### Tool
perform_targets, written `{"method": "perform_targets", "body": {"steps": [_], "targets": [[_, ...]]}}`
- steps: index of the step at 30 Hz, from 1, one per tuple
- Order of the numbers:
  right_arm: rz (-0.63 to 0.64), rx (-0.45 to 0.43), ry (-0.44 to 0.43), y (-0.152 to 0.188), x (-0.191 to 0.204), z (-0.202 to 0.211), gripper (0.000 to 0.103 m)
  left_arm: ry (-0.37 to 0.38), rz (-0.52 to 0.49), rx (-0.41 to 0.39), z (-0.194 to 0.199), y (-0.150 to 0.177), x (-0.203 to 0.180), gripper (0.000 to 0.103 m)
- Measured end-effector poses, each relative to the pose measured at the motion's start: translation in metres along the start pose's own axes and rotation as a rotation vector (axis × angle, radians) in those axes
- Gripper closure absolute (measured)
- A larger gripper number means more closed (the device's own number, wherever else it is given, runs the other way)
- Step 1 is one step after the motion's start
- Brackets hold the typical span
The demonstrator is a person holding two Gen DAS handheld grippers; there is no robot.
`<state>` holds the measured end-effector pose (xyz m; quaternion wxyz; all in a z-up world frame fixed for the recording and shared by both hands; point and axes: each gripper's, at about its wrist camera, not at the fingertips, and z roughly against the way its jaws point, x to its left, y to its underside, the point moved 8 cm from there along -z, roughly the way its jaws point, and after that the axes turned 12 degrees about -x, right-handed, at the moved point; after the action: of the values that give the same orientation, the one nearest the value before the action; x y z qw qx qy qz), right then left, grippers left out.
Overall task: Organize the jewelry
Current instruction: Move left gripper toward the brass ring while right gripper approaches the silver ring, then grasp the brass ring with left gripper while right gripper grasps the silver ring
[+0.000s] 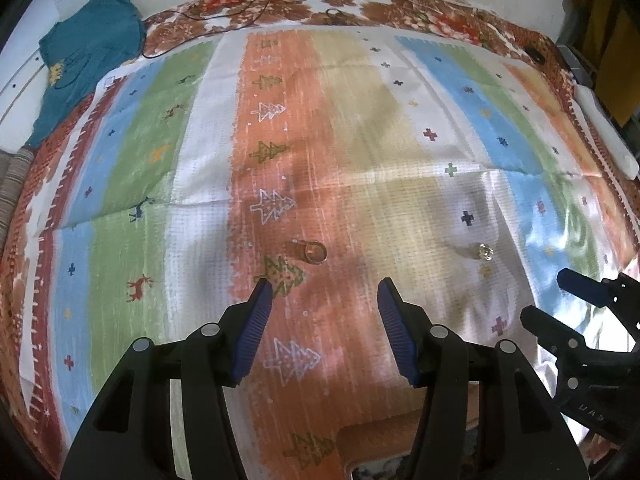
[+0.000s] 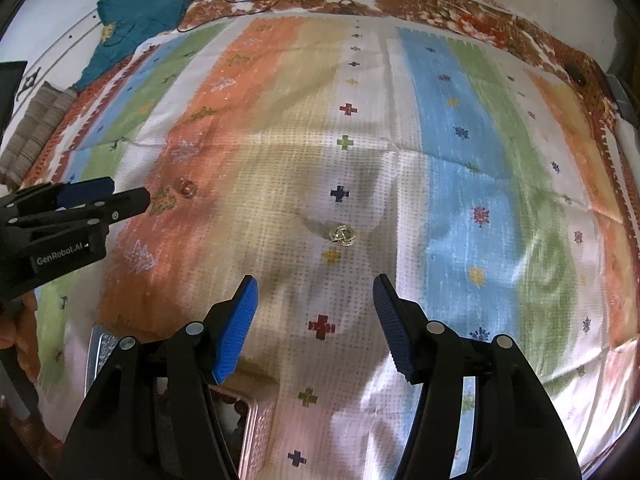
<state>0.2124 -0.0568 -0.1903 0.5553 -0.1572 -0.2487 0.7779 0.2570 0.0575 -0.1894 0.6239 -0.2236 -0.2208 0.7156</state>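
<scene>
A plain ring [image 1: 316, 251] lies on the orange stripe of the striped cloth [image 1: 360, 152], just ahead of my open, empty left gripper [image 1: 325, 286]. A sparkly stone ring [image 1: 483, 251] lies on the white stripe to the right. In the right wrist view the stone ring [image 2: 342, 235] lies just ahead of my open, empty right gripper [image 2: 315, 282], and the plain ring [image 2: 186, 189] lies at the left next to the left gripper [image 2: 108, 196]. A pink jewelry box [image 2: 256, 432] sits at the bottom, partly hidden behind the left finger of my right gripper.
A teal garment [image 1: 88, 52] lies at the far left corner. Black cables [image 1: 256, 4] run across the far edge of the floral bedding [image 1: 360, 4]. A white object [image 1: 604, 132] lies along the right edge. The right gripper [image 1: 560, 300] shows at the lower right.
</scene>
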Motion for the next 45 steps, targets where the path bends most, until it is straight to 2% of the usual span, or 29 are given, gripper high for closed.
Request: {"method": "perform_targets", "body": {"steps": [4,16,20,24,30,34,35,41,45], "targets": [[0.010,0.010,0.023,-0.002,-0.003,-0.011,0.043,-0.003,0.001,0.019,-0.013,0.000,0.004,0.048],[0.004,0.043,0.020,-0.006,-0.005,-0.037,0.043,-0.004,0.002,0.055,-0.040,0.001,0.007,0.048],[-0.019,0.047,0.010,-0.009,-0.007,-0.046,0.043,-0.003,0.002,0.058,-0.047,-0.002,0.008,0.048],[-0.101,0.041,-0.021,-0.013,-0.014,-0.051,0.043,0.000,0.010,0.072,-0.057,-0.002,0.009,0.051],[-0.074,0.054,-0.020,-0.014,-0.011,-0.061,0.043,0.003,0.008,0.073,-0.067,-0.003,0.009,0.051],[-0.062,0.059,-0.019,-0.016,-0.008,-0.067,0.044,0.045,0.054,0.097,-0.073,0.000,0.008,0.052],[-0.062,0.062,-0.020,-0.017,-0.008,-0.070,0.047,0.040,0.050,0.096,-0.073,0.000,0.009,0.052],[-0.064,0.091,-0.009,-0.012,-0.012,-0.082,0.053,0.014,0.029,0.107,-0.079,0.005,0.014,0.062],[-0.067,0.098,-0.004,-0.010,-0.013,-0.089,0.055,0.010,0.023,0.113,-0.082,0.007,0.016,0.065]]}}
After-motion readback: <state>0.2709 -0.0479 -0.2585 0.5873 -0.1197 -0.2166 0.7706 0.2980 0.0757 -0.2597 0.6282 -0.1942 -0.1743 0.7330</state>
